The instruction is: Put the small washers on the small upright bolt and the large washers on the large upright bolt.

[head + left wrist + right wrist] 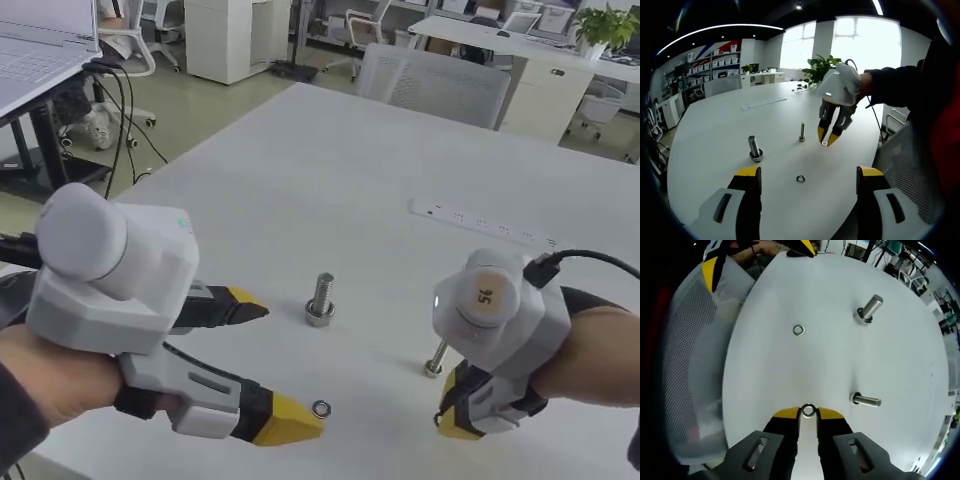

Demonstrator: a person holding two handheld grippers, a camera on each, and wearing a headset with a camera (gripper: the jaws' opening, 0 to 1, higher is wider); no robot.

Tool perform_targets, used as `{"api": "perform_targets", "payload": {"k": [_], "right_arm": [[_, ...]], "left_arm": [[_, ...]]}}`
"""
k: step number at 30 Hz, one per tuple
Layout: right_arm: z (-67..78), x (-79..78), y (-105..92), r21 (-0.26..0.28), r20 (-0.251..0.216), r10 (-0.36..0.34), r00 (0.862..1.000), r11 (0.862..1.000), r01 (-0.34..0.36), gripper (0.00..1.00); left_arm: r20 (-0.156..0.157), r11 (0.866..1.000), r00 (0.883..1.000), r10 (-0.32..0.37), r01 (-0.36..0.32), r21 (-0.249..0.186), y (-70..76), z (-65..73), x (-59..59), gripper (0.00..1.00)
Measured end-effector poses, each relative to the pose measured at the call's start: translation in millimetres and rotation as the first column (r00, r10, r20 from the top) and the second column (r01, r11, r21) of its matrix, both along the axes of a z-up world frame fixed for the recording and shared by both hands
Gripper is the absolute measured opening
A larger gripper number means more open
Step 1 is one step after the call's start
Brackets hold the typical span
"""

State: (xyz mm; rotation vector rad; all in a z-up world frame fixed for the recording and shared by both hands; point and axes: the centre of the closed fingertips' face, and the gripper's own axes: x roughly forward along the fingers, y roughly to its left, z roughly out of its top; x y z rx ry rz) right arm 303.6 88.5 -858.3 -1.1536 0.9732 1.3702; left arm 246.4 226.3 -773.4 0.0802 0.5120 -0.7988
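Steel, light, stiff, slick: we see the held washer (pixel 808 406) pinched by its rim in the tips of the right gripper (pixel 808 415), bottom centre. Loose washer (pixel 321 408) lies flat, lower middle, beside the left gripper (pixel 291 366), jaws spread wide. We'd pinch rims firmly.

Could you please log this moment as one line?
left gripper open; right gripper shut on held washer; loose washer on table

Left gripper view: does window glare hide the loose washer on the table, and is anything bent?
Left gripper view: windows blown out, yet the loose washer reads crisp on the table, whose edge bows from fisheye. Right gripper view: the held washer sharp between the right hand-held gripper's tips. Head view: soft, faint shadows.
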Motion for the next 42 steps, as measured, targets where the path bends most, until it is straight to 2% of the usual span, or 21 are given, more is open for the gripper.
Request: {"api": "perform_targets", "payload": {"k": [9,17,33,42], "right_arm": [[10.7,16.6,-13.7,-0.001,0.022,-0.038,0.999,0.999,0.038,0.14],[21.7,24.8,-15.7,-0.003,0.034,-0.038,0.999,0.999,0.038,0.14],[54.1,42.2,-0.1,0.017,0.094,-0.003,0.996,1.000,0.001,0.14],[64.6,49.5,9.9,0.017,0.119,0.020,0.993,1.000,-0.023,0.14]], "left_arm": [[-0.004,1.000,1.000,-0.002,0.002,0.002,0.1,-1.1,-1.1,0.77],[-0.005,1.000,1.000,0.001,-0.001,0.002,0.5,-1.0,-1.3,0.77],[-0.008,1.000,1.000,0.002,-0.002,0.002,0.4,-1.8,-1.9,0.77],[-0.007,1.000,1.000,0.004,-0.004,0.001,1.5,-1.1,-1.2,0.77]]}}
